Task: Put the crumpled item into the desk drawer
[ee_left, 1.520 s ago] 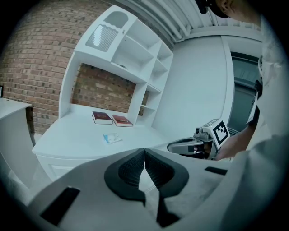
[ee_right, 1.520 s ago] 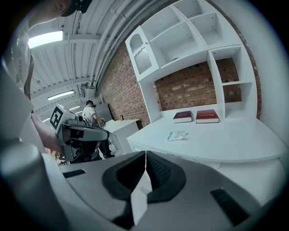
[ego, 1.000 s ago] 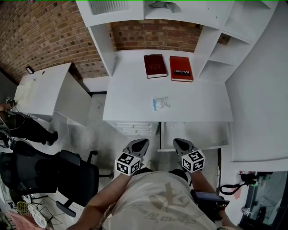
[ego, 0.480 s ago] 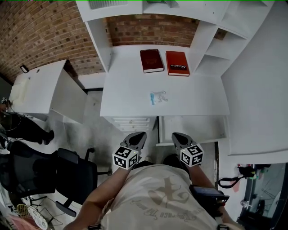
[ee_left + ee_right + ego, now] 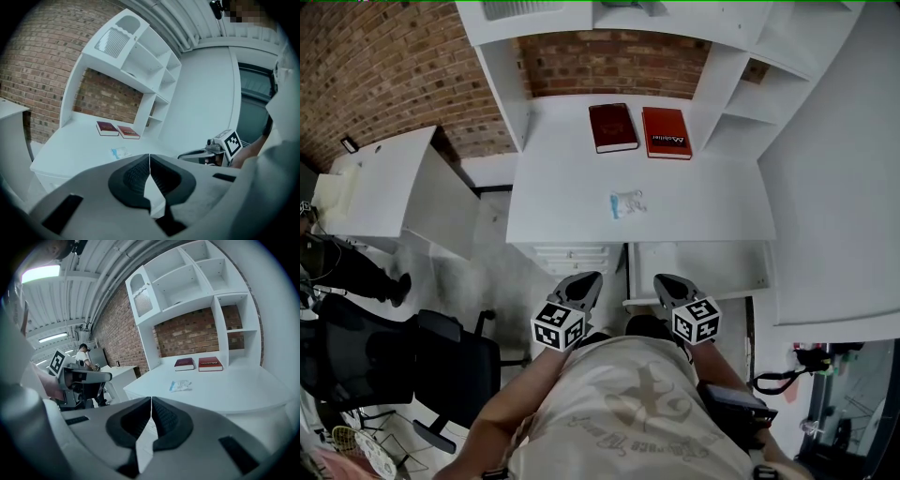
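Two grippers hang side by side below the front edge of the counter (image 5: 562,202), well apart from anything on it. I judge the step in hand to be the approach for the pick.

Farthest left under the counter is a stack of closed drawer fronts (image 5: 572,258). Just below them is the left gripper (image 5: 587,279), its fingers (image 5: 133,176) pressed together on nothing.

Further right, out on bare counter, lies the crumpled item (image 5: 626,202), a small pale blue-and-white wad. A dark red book (image 5: 612,127) and a brighter red book (image 5: 666,132) lie flat behind it.

The right gripper (image 5: 664,281) likewise has its fingers closed and empty. Rightmost, a white tray-like panel (image 5: 698,270) juts out beneath the counter edge; it may be the open drawer, but I cannot tell.

To do this well, spread one gripper's fingers before moving in. Bring them down to straddle the wad, then close gently, since it looks light and may skid or spring away. Stay clear of the books. If the drawer proves closed, the other gripper should pull it open first.
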`<move>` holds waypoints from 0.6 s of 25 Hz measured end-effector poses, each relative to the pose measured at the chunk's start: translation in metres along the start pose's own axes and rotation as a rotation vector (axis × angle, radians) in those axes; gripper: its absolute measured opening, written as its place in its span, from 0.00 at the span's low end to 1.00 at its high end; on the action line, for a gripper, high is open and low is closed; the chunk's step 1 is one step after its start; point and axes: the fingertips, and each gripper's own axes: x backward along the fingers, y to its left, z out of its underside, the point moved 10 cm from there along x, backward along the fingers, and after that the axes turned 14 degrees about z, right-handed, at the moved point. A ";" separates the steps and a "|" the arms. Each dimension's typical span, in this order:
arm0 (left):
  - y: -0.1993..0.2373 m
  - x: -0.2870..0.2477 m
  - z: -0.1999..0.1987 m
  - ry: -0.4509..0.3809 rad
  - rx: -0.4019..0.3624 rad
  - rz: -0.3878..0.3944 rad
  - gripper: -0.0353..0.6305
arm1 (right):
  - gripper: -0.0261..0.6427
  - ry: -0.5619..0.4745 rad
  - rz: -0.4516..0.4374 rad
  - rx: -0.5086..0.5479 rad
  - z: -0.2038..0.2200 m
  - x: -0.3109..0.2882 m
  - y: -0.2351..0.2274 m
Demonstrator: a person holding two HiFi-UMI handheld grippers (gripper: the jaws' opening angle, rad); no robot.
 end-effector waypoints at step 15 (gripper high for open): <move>0.019 -0.017 -0.003 0.005 0.026 -0.037 0.09 | 0.08 0.031 -0.037 0.051 -0.013 -0.042 -0.018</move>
